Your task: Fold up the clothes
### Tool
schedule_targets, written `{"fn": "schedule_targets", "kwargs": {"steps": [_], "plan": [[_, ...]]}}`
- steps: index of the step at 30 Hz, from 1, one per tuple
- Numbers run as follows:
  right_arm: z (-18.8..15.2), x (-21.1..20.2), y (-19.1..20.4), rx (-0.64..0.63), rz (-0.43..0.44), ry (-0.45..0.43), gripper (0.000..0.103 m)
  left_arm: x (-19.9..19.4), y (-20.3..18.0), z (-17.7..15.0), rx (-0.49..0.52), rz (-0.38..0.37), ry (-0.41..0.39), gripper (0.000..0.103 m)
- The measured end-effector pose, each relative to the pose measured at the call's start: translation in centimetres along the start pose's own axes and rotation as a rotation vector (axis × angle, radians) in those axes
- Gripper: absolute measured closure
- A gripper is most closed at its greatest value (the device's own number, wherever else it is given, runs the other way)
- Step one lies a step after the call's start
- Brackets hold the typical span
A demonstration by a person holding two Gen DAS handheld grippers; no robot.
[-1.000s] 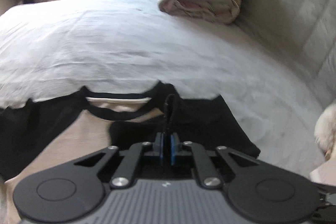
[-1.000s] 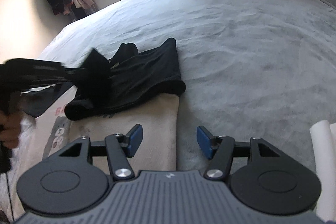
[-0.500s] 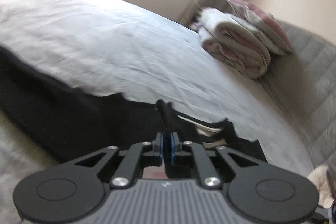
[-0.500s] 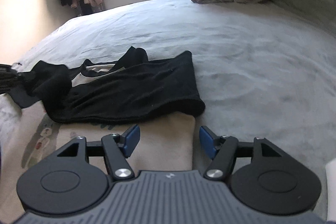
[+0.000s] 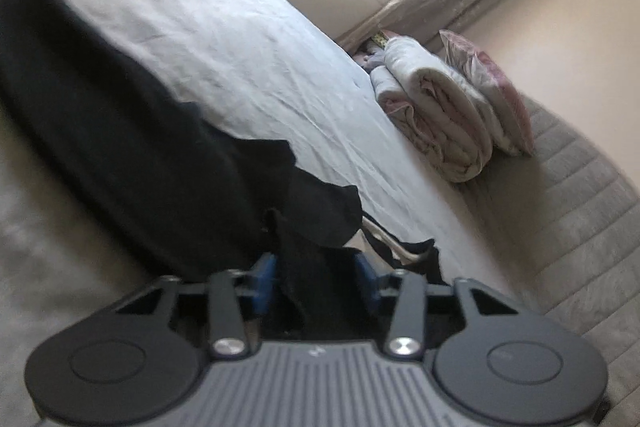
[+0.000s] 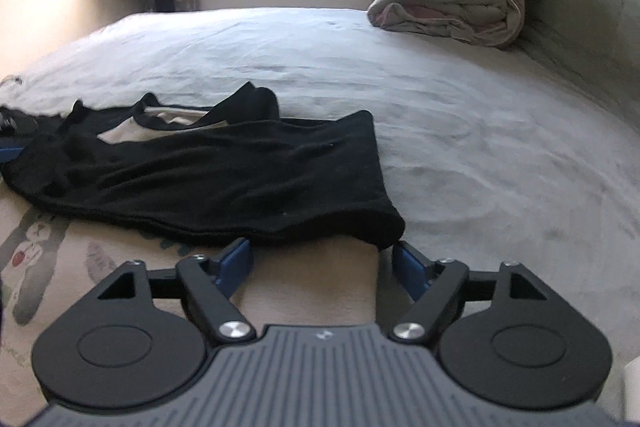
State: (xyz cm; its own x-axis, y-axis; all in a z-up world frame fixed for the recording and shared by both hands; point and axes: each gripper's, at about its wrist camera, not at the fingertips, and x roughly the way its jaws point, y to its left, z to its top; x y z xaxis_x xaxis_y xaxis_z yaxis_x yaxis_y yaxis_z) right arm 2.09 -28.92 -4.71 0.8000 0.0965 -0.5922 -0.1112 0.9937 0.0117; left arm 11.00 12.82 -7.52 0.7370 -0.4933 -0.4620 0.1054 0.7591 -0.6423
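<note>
— As the left gripper (image 5: 316, 277) is letting go, its jaws just opening with a fold of the black garment (image 6: 224, 167) hanging loose between them, what should come next?

— Judging by the right gripper (image 6: 322, 265), gaping wide at the hem, it should pinch one layer squarely. Beyond, the garment is lying rumpled across the bed (image 6: 460, 99).

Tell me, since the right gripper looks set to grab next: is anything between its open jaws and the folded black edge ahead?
Nothing visible. The right gripper, its jaws just opened wider, faces the black garment directly; only the cream printed garment lies flat beneath.
</note>
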Motion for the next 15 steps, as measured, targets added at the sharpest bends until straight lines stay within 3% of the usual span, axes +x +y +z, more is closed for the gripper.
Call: {"fn": "schedule_targets", "kwargs": {"steps": [1, 2, 5, 10, 15], "plan": [[0.0, 0.0, -0.2, 0.013, 0.001, -0.004, 0.022, 0.5, -0.7, 0.0, 0.035, 0.023, -0.002, 0.097], [0.0, 0.0, -0.4, 0.023, 0.0, -0.006, 0.022, 0.8, -1.3, 0.0, 0.063, 0.043, -0.01, 0.098], [0.2, 0.1, -0.8, 0.038, -0.019, -0.007, 0.022, 1.0, -2.5, 0.4, 0.104, 0.08, -0.062, 0.098], [0.4, 0.2, -0.1, -0.058, -0.079, -0.023, 0.022, -2.0, -2.5, 1.7, 0.124, 0.086, -0.166, 0.099], [0.6, 0.4, 0.6, -0.177, -0.179, -0.069, 0.022, -2.5, -1.4, 2.5, 0.103, 0.127, -0.191, 0.099]]}}
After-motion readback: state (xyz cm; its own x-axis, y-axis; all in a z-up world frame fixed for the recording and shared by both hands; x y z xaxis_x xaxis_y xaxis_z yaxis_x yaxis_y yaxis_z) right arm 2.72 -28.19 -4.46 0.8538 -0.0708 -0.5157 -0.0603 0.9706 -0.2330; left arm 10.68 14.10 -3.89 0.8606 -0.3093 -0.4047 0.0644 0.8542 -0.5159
